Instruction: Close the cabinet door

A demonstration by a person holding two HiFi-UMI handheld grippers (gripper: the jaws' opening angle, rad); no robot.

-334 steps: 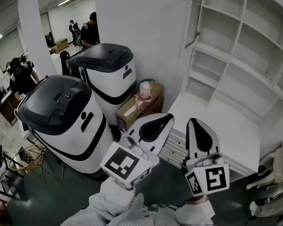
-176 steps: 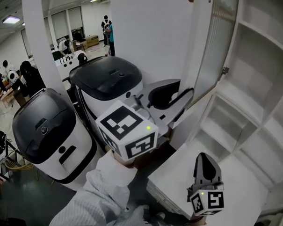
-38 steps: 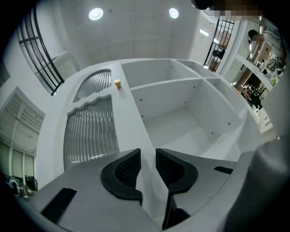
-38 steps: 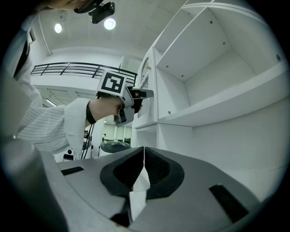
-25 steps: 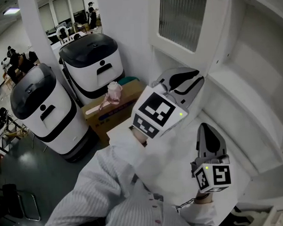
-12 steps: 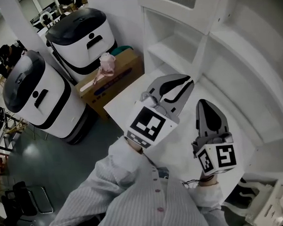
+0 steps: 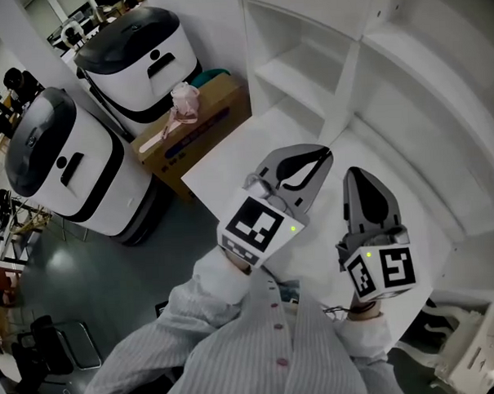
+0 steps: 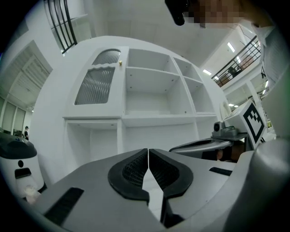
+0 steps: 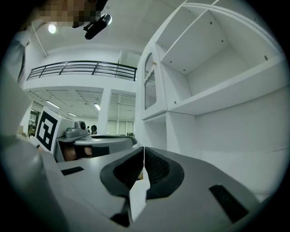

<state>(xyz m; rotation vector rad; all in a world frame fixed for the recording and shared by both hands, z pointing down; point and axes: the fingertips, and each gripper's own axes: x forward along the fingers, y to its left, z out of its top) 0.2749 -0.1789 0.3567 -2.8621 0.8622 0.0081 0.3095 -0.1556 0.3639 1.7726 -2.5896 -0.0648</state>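
Observation:
The white cabinet (image 8: 149, 122) fills both gripper views. Its door (image 8: 97, 84), with a ribbed glass pane and a small knob (image 8: 120, 64), lies flush with the cabinet front at upper left; the same door (image 9: 150, 90) shows edge-on in the right gripper view. My left gripper (image 7: 323, 154) hovers over the cabinet's white counter (image 7: 237, 156), well below the door. Its jaws have just been closing and now meet, with nothing between them (image 8: 148, 152). My right gripper (image 7: 354, 173) sits beside it on the right, shut and empty (image 9: 143, 149). Neither touches the cabinet.
Two white machines with black lids (image 7: 134, 50) (image 7: 53, 160) stand left of the cabinet. A cardboard box (image 7: 203, 120) with a pink object (image 7: 181, 99) on top sits between them and the counter. Open shelves (image 7: 406, 87) lie ahead. People stand far off at upper left.
Both grippers have come down from the door toward the counter, the left one much further. The left jaws went from apart to shut. The door has left the top of the head view.

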